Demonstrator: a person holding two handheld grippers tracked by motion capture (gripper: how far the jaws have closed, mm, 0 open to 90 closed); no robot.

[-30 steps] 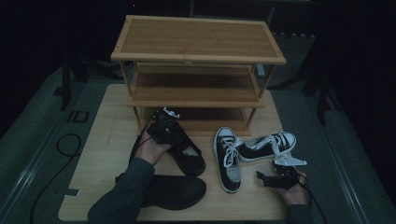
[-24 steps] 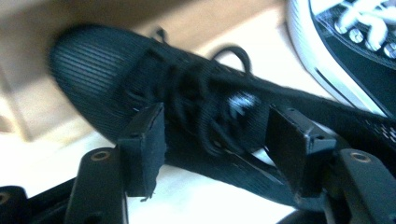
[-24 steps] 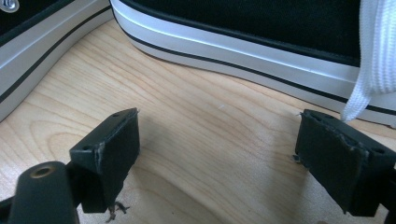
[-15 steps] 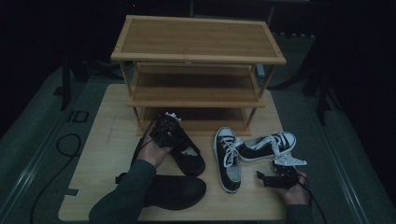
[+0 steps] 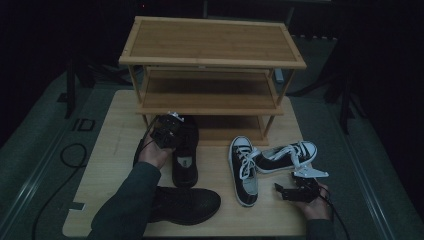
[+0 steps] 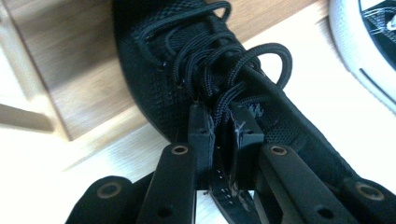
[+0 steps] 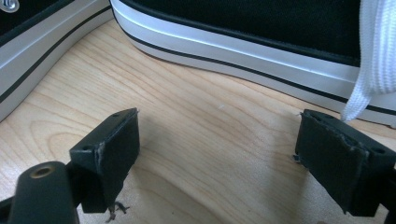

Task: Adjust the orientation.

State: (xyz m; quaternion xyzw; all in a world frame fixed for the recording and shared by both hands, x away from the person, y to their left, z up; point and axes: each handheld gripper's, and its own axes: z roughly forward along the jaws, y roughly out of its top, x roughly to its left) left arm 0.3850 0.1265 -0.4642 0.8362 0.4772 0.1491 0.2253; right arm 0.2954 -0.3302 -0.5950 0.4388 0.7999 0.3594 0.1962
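step: black shoe (image 5: 184, 150) is being moved to the rack (image 5: 210, 107) | left gripper (image 6: 219, 135): jaws just closed, clamped on the shoe's tongue | shoe: toe pointed into the bottom shelf, long way straight in | right gripper (image 7: 217, 154): jaws held apart, nothing held, beside the sneakers (image 5: 265, 160)

High view dim and murky, dark beyond the shelf rack (image 5: 212, 75); both gripper views bright, table glare, soft near edges.
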